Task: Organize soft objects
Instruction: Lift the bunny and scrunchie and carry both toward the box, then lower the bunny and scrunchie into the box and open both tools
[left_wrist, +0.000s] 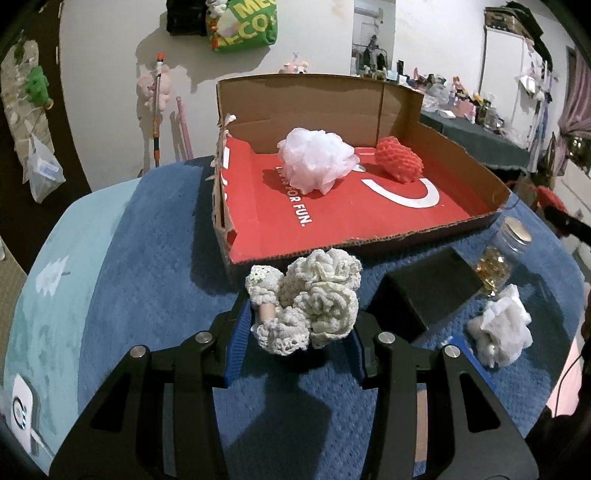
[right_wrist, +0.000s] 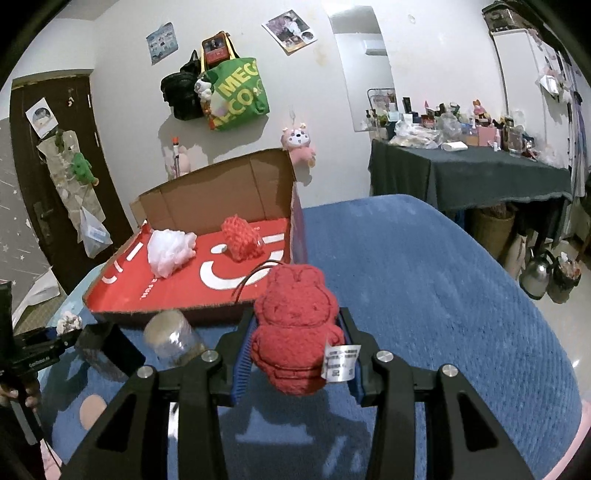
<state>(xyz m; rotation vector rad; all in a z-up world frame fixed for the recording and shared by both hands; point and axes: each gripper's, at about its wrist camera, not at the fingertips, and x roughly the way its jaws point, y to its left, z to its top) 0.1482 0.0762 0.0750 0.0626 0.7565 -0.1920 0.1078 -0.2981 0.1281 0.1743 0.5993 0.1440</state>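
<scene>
Left gripper (left_wrist: 295, 314): jaws closed part-way on a cream crocheted doll (left_wrist: 310, 299), pinched between the blue pads (left_wrist: 236, 336) and held above the blue blanket (left_wrist: 155, 258).

Right gripper (right_wrist: 297, 328): jaws closed part-way on a red plush toy (right_wrist: 295, 325), white label (right_wrist: 341, 363) hanging at its right side, black cord loop at its top; held above the same blanket.

Cardboard box (left_wrist: 476, 162), red printed floor, open top: directly ahead of the left gripper, ahead and to the left of the right one. Contents: white mesh bath pouf (left_wrist: 317, 162) toward the left and red knitted item (left_wrist: 400, 160) to its right, the two close together.

On the blanket, right of the left gripper: black box (left_wrist: 432, 288); behind it a clear jar (left_wrist: 502, 258) with metal lid, lying on its side, holding gold-coloured pieces; in front, a white crumpled soft item (left_wrist: 502, 328). In the right wrist view the jar and black box lie left of the fingers.
</scene>
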